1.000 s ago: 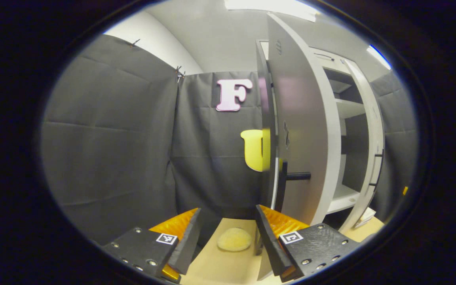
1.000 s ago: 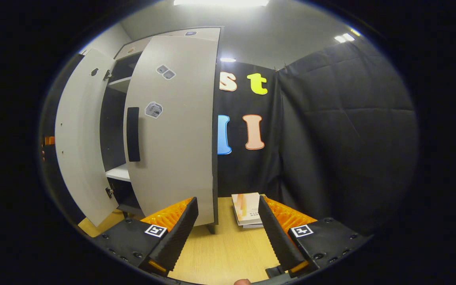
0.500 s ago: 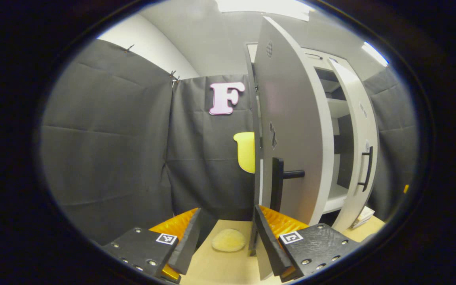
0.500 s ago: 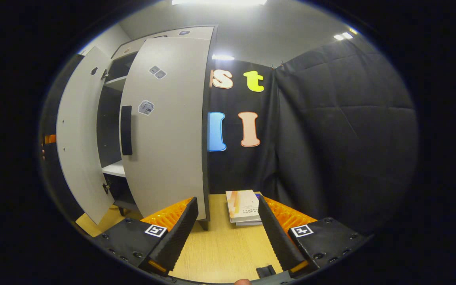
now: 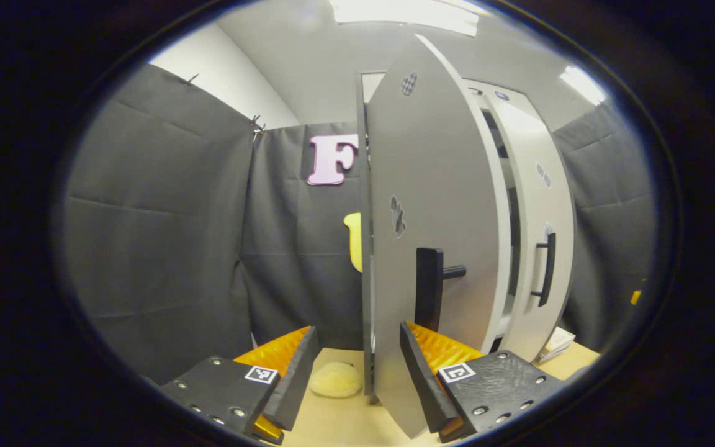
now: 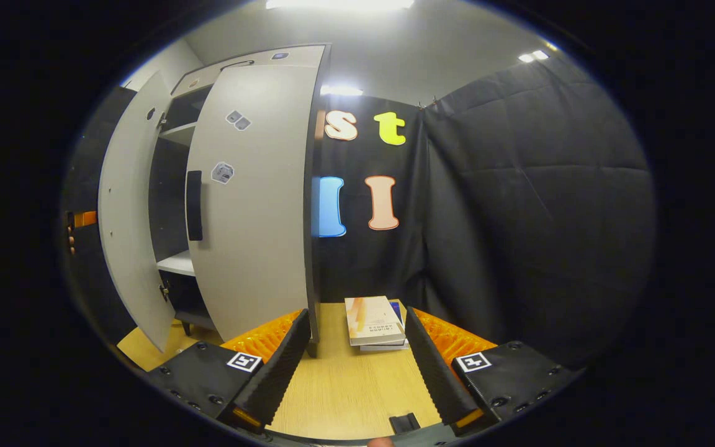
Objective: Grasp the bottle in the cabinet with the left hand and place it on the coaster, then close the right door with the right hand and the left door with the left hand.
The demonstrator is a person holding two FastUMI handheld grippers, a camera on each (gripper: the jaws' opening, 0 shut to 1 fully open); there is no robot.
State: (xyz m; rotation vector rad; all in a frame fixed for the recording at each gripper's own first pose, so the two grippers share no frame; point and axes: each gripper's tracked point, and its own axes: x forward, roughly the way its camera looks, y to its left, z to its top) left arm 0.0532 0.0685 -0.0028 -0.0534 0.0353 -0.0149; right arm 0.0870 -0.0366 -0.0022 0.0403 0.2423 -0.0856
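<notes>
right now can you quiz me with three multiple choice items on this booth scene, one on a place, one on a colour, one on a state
1. Where do the books lie?
A. on the table, right of the cabinet
B. on a cabinet shelf
C. on top of the coaster

2. What colour are the door handles?
A. white
B. black
C. red

3. How do the cabinet's two doors stand?
A. both fully shut
B. left door ajar, right door nearly shut
C. both taken off

Answers:
1 A: in the right gripper view the stack rests on the wooden table beside the cabinet, between the right gripper's fingers.
2 B: both handles read dark against the pale grey doors.
3 B: a gap onto the shelves shows between the doors, and the left one swings out toward the left gripper.
</notes>
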